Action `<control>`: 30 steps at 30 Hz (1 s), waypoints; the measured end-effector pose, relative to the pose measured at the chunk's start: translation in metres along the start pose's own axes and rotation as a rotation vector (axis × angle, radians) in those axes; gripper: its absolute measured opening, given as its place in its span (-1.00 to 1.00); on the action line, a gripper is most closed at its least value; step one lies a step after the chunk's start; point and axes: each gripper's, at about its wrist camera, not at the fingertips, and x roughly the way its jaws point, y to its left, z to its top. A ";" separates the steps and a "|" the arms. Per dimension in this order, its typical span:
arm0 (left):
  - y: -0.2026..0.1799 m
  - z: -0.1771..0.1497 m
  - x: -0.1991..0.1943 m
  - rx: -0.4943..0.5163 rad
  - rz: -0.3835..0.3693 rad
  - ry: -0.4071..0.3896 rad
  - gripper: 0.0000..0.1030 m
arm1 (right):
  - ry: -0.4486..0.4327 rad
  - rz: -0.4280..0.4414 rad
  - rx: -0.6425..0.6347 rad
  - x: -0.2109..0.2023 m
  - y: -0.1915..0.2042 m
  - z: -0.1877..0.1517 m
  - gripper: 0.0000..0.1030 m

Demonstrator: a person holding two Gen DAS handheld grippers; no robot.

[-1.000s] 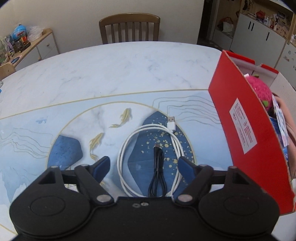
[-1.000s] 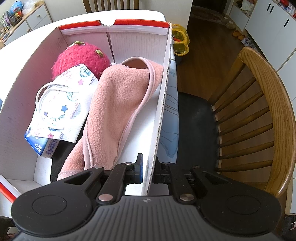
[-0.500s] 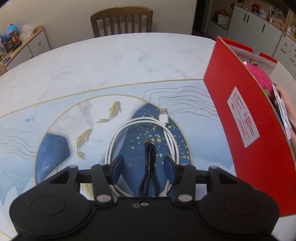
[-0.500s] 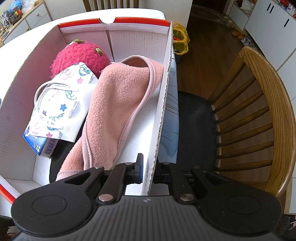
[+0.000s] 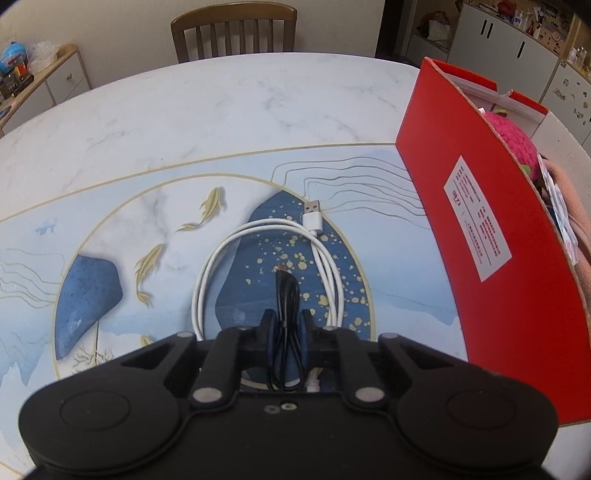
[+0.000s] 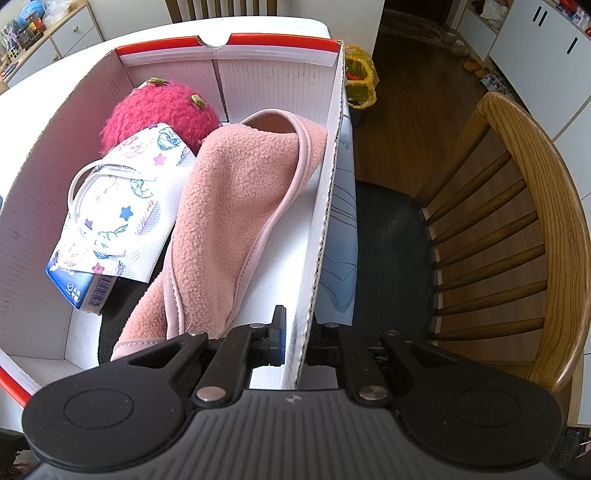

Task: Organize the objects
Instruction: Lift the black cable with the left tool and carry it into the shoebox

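My left gripper [image 5: 287, 328] is shut on a folded black cable [image 5: 286, 295] lying on the table inside a coiled white USB cable [image 5: 317, 254]. The red cardboard box [image 5: 491, 266] stands to the right of it. My right gripper [image 6: 297, 343] is shut on the box's right wall [image 6: 327, 206]. Inside the box lie a pink fleece cloth [image 6: 236, 221], a red plush toy [image 6: 159, 114], a printed face mask [image 6: 122, 210] and a blue tissue pack [image 6: 79, 291].
The marble table [image 5: 221, 110] has a blue fish-pattern mat [image 5: 129, 258]. A wooden chair [image 5: 234, 31] stands at the far side. Another wooden chair [image 6: 517, 240] stands right of the box. A yellow bag [image 6: 360, 81] sits on the floor.
My left gripper's fingers have closed from wide open onto the black cable, and the gripper moved slightly forward. My right gripper has kept its hold on the box wall.
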 end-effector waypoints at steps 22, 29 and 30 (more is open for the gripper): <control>-0.010 0.008 -0.089 -0.081 -0.120 -0.154 -0.92 | -0.007 0.009 -0.001 0.000 0.001 -0.003 -0.84; -0.024 0.020 -0.122 -0.050 -0.164 -0.231 -0.92 | -0.010 0.009 -0.007 -0.002 0.001 -0.004 -0.84; -0.026 0.022 -0.126 -0.041 -0.168 -0.238 -0.92 | -0.009 0.009 -0.007 -0.002 0.001 -0.004 -0.84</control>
